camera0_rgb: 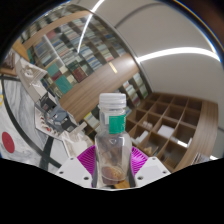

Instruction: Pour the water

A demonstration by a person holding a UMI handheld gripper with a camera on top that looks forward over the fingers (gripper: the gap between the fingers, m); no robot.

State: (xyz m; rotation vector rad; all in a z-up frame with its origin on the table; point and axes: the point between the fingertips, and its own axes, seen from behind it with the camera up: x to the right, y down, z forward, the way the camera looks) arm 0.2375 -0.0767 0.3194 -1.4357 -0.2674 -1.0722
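We see our tool [112,172] clamped with both purple pads [88,160] on a clear plastic bottle [112,140] with a green label, held upright before wooden shelving [165,120]; we judge a slow, steady tilt toward an unseen receiving vessel will pour cleanly.

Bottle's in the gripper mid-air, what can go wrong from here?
1. The clear plastic bottle with the green label is gripped only near its base by the gripper; tilting to pour may let it slip or pivot.
2. Its white cap looks still on, so nothing would pour.
3. No receiving cup is in view; aim cannot be checked.
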